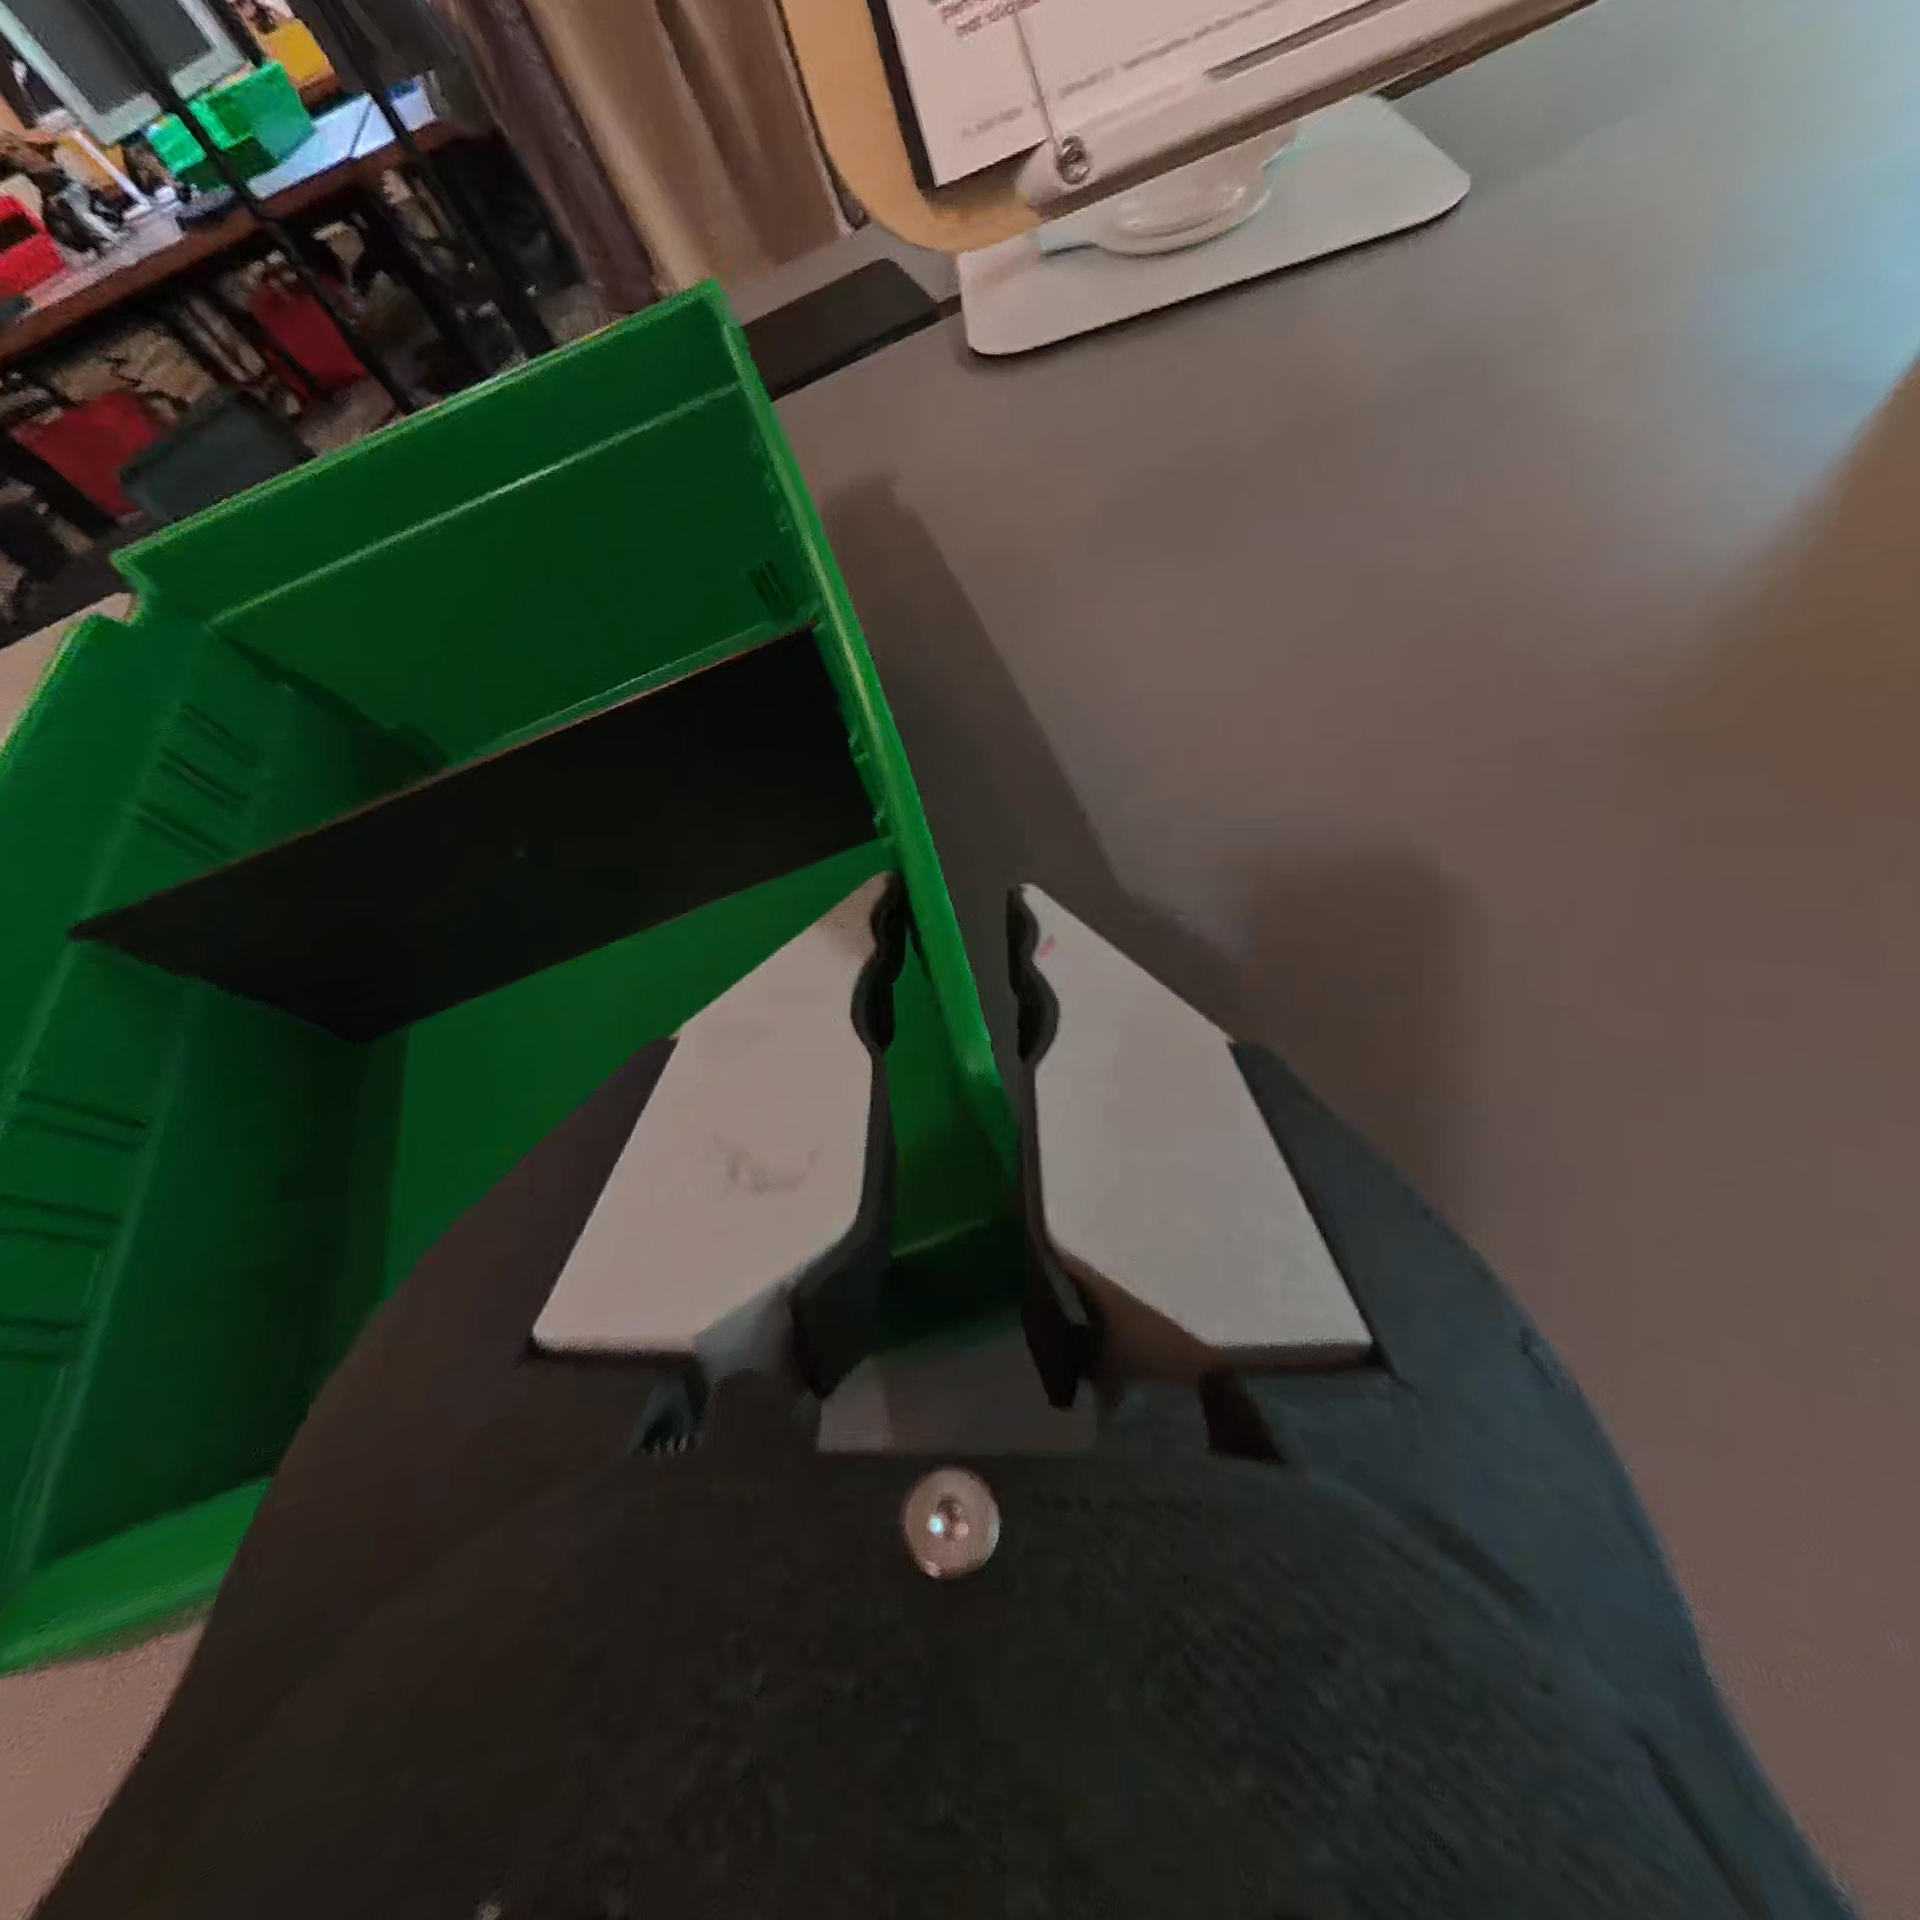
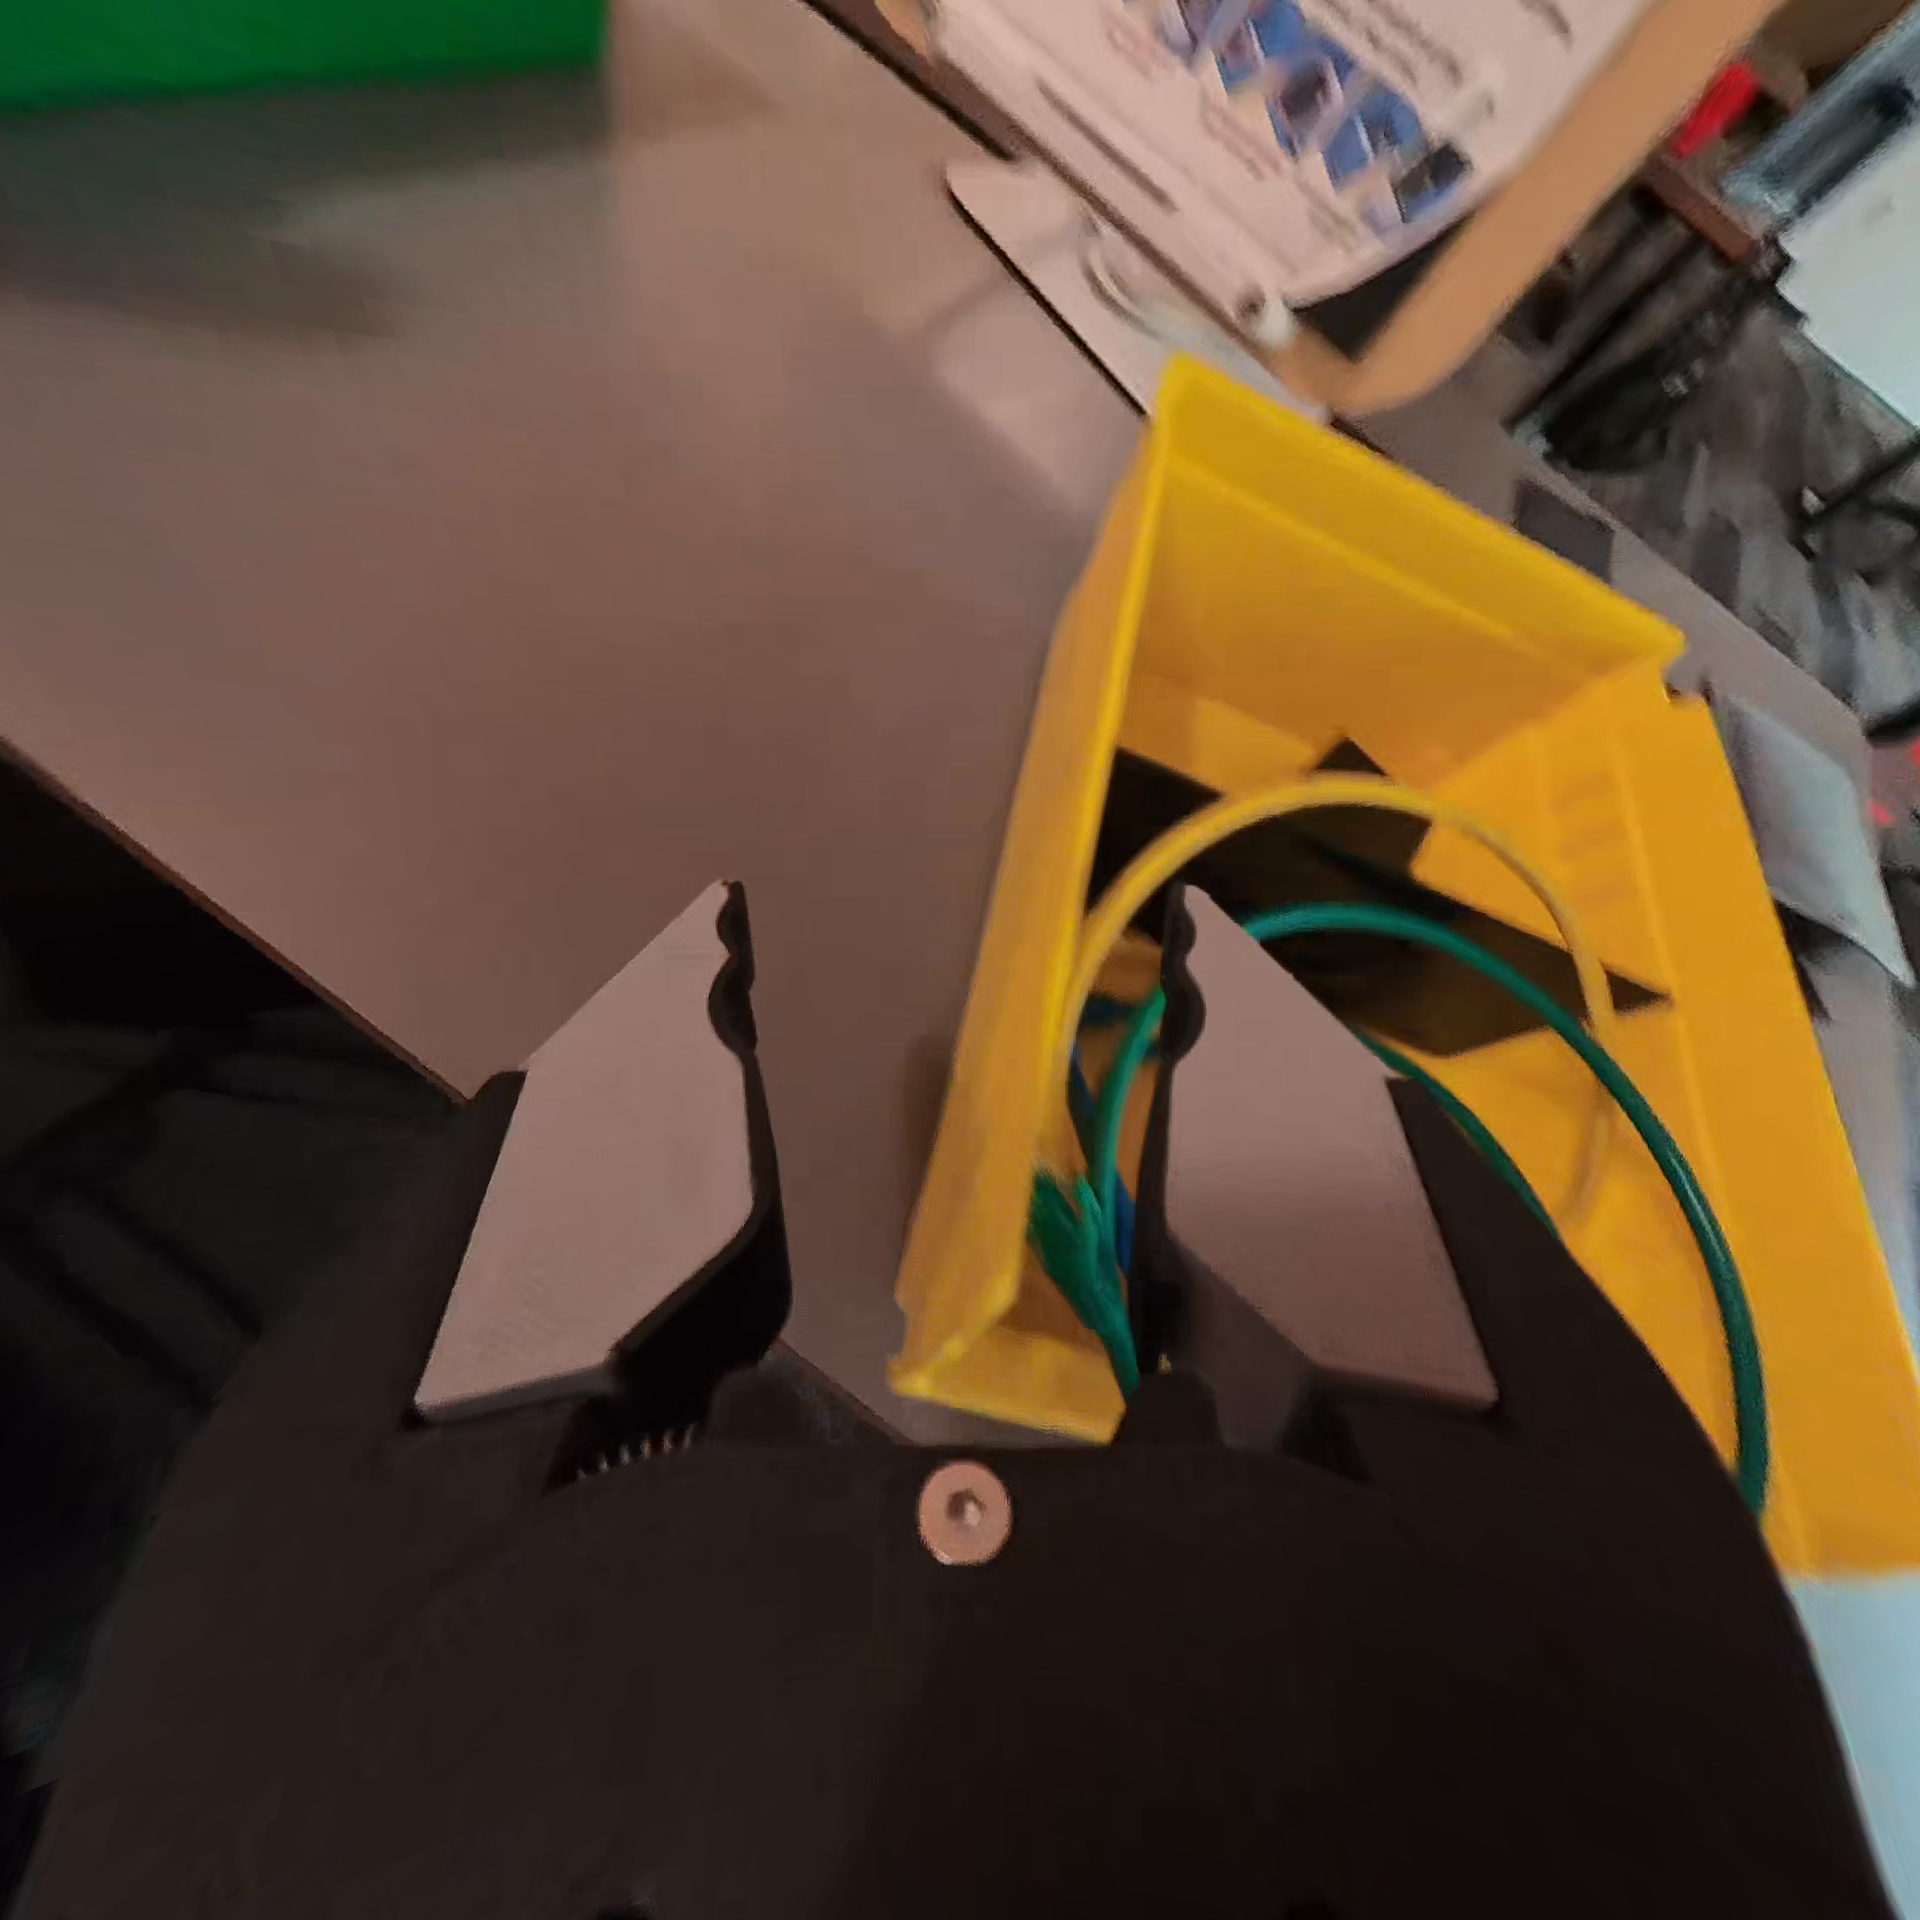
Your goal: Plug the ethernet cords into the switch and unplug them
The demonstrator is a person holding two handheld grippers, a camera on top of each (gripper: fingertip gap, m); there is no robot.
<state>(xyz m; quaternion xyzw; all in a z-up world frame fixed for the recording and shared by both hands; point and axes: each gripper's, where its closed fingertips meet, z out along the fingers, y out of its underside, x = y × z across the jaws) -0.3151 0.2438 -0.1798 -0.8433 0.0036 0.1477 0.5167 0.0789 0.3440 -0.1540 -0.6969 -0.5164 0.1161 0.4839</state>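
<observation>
A yellow bin (image 2: pixel 1299 592) on the grey table holds thin ethernet cords: a yellow one (image 2: pixel 1299 795), a green one (image 2: pixel 1662 1143) and a blue one (image 2: pixel 1086 1101), with green plug ends (image 2: pixel 1070 1236) at its near corner. My right gripper (image 2: pixel 954 891) is wide open and empty. It straddles the bin's left wall, with the right finger inside among the cords. A green bin (image 1: pixel 468 582) with a black divider (image 1: pixel 499 842) holds nothing I can see. My left gripper (image 1: pixel 956 894) is narrowly open astride its right wall near the front corner. No switch is in view.
A screen on a pale stand (image 1: pixel 1195 260) sits at the table's far side. A cardboard box with printed sheets (image 2: pixel 1507 260) is behind the yellow bin. The green bin also shows blurred at the top left (image 2: pixel 291 42). The table edge and dark floor (image 2: pixel 156 1039) lie left. Some 40 centimetres of space lies between my two pairs of fingers.
</observation>
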